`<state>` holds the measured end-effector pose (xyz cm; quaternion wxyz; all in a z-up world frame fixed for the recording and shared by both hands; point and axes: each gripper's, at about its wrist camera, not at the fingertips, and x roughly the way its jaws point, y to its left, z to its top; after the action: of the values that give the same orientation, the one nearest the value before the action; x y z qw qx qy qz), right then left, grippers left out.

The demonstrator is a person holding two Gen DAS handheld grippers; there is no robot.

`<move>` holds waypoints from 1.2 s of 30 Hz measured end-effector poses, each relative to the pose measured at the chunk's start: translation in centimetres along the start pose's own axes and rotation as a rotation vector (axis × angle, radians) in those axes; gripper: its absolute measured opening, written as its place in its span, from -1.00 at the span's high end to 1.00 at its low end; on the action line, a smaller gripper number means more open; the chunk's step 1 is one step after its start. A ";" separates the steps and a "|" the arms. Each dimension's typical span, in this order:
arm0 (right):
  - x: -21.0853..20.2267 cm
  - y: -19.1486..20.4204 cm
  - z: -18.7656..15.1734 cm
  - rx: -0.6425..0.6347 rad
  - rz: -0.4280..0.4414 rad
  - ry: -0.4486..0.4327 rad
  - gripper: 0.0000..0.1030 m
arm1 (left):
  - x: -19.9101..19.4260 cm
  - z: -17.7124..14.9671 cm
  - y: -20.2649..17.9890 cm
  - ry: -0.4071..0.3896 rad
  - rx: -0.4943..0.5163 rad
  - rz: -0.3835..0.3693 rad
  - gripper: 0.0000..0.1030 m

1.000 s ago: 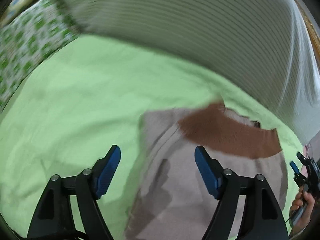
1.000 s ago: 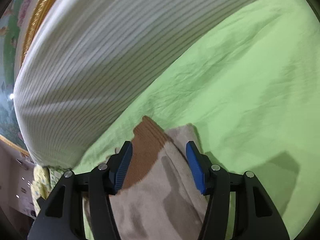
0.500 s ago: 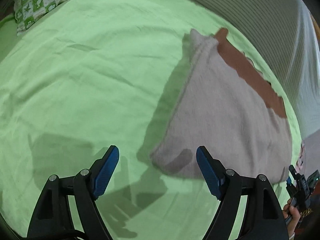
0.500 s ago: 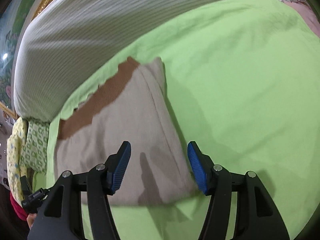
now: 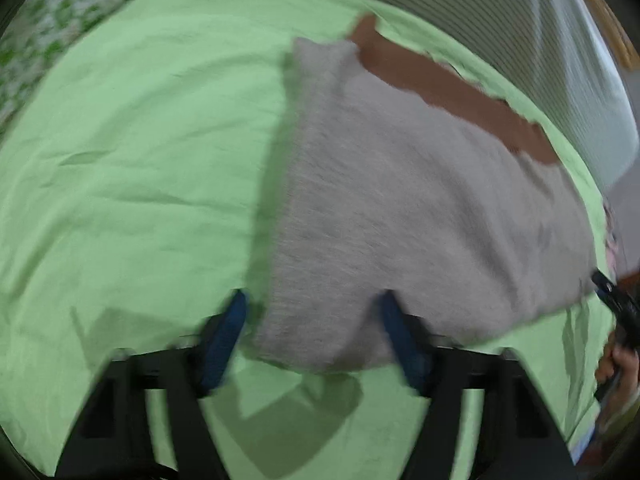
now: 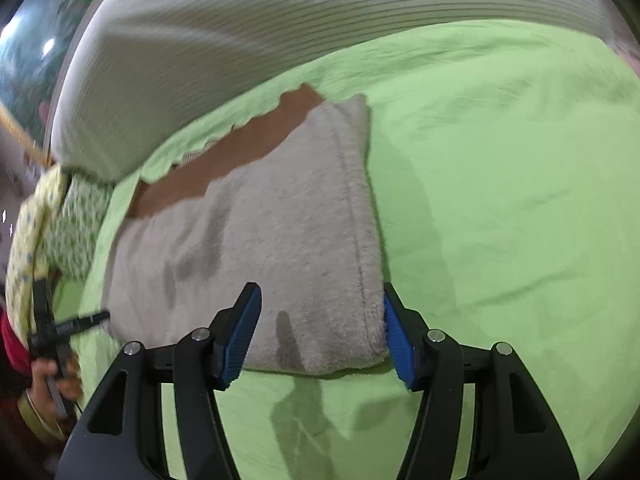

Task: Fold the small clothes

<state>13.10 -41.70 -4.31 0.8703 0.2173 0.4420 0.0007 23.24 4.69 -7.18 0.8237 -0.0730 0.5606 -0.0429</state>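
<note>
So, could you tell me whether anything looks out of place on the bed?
Nothing is spilled or damaged. The grey garment lies flat on the green sheet; darker smudges mark its pile.

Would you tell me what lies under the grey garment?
The grey garment lies on a green sheet; its brown band shows at the far edge. Anything beneath the cloth is covered.

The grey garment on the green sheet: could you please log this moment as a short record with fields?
garment: grey garment with a brown band, lying flat
surface: green sheet
behind: striped white bedding
left gripper: jaws just closing, near-left corner between them, not clamped
right gripper: open, straddling the near-right corner
fold: not yet made
</note>
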 end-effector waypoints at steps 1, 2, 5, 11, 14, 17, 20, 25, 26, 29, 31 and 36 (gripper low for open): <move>0.2 0.0 0.0 -0.012 0.009 0.018 -0.14 | 0.3 0.0 -0.3 0.011 0.016 0.003 0.42; 0.6 0.0 -0.1 -0.027 0.013 0.043 0.12 | 0.4 -0.2 -0.5 0.017 0.034 0.018 0.63; 0.9 -0.3 -0.2 -0.055 -0.056 0.090 0.85 | -0.3 -0.5 -0.9 0.000 0.065 0.029 0.84; -2.4 -2.6 0.3 -0.003 -0.083 0.056 0.89 | -0.9 -0.8 1.1 0.004 0.048 0.097 0.90; -0.3 -2.8 -0.1 -0.013 -0.118 0.124 0.89 | 0.4 -0.7 2.6 0.027 -0.005 0.108 0.88; 1.1 -2.4 -0.1 -0.022 -0.167 0.145 0.80 | -0.2 -0.4 3.0 0.038 -0.041 0.110 0.43; -0.4 -2.9 0.6 0.058 -0.197 0.085 0.33 | -1.9 -0.6 3.7 0.027 -0.074 0.131 0.11; -3.6 0.0 2.2 0.003 -0.193 -0.095 0.23 | -5.7 1.1 1.4 -0.095 -0.080 0.034 0.11; -3.4 1.2 2.6 -0.026 -0.134 -0.102 0.23 | -5.7 1.7 0.3 -0.107 -0.059 -0.004 0.11; -0.5 6.0 3.7 -0.147 0.058 -0.062 0.23 | -4.1 3.9 -4.7 -0.106 0.063 -0.099 0.09; 2.5 8.9 4.2 -0.212 0.168 -0.012 0.23 | -1.8 4.9 -8.9 -0.087 0.177 -0.122 0.07; 10.2 13.1 5.8 -0.372 0.233 0.109 0.23 | 4.0 7.6 -14.5 -0.048 0.333 -0.119 0.02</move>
<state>26.23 -30.07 -4.23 0.8643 0.1022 0.4525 0.1946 31.99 -9.67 -5.65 0.8335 0.0306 0.5207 -0.1820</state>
